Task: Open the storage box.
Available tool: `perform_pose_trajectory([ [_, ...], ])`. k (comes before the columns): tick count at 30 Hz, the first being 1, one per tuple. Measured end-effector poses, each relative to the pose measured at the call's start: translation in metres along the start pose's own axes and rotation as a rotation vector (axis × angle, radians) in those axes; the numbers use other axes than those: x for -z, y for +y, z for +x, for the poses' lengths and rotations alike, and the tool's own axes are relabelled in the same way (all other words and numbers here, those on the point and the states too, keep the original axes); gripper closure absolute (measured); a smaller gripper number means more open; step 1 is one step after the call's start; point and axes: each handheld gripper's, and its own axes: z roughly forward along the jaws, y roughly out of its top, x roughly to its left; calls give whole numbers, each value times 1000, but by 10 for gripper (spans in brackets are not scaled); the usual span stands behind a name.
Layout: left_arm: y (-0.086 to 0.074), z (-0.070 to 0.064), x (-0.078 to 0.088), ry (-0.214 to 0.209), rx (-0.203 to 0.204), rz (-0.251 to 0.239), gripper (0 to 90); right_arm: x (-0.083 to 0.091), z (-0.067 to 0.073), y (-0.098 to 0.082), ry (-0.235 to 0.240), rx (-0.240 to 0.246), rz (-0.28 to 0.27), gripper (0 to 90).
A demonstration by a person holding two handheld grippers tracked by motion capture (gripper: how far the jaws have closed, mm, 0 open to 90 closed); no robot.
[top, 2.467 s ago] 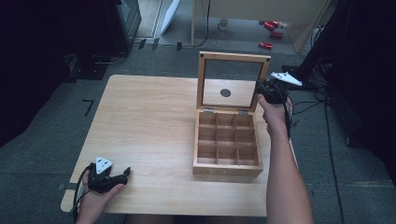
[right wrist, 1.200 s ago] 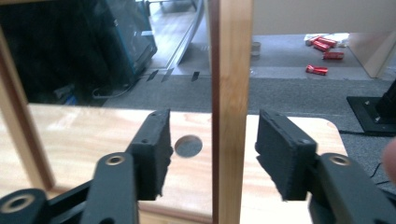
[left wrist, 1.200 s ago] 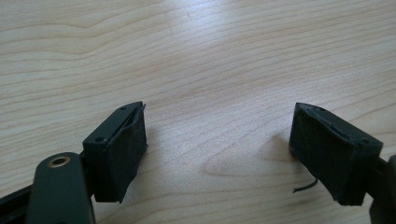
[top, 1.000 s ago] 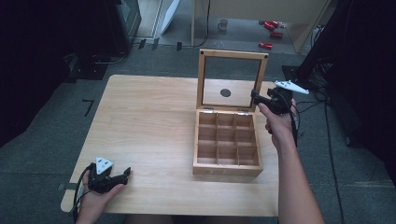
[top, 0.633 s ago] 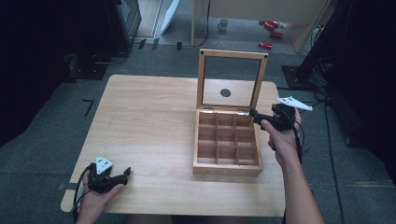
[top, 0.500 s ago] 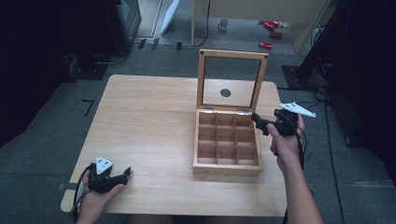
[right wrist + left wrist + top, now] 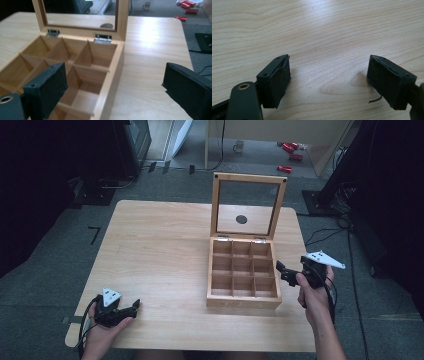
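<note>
Beside your open-jawed right gripper (image 7: 281, 270) stands the open compartment box (image 7: 243, 273), near its left jaw, while your left gripper (image 7: 131, 307) rests open.

Grey carpet floor (image 7: 60, 270) – dark at both sides; red tools (image 7: 288, 151) and a mug (image 7: 239, 145) behind.

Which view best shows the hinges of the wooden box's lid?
The right gripper view: both metal hinges sit close and sharp where the raised lid meets the wooden box. The high view shows them as tiny pale specks. The left gripper view looks at bare table between its own open jaws.
</note>
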Motion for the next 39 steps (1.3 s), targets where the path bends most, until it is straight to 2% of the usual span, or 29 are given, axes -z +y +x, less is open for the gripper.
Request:
perform_pose_trajectory([
  [4,0,0,0,0,0,0,197,8,-1,-12,-17,26,9,55],
  [16,0,0,0,0,0,0,197,25,-13,-46,-21,3,24,55],
  [22,0,0,0,1,0,1,198,32,-23,-68,-31,-17,45,55],
  [39,0,0,0,1,1,0,198,40,-44,-115,-63,-31,103,55],
])
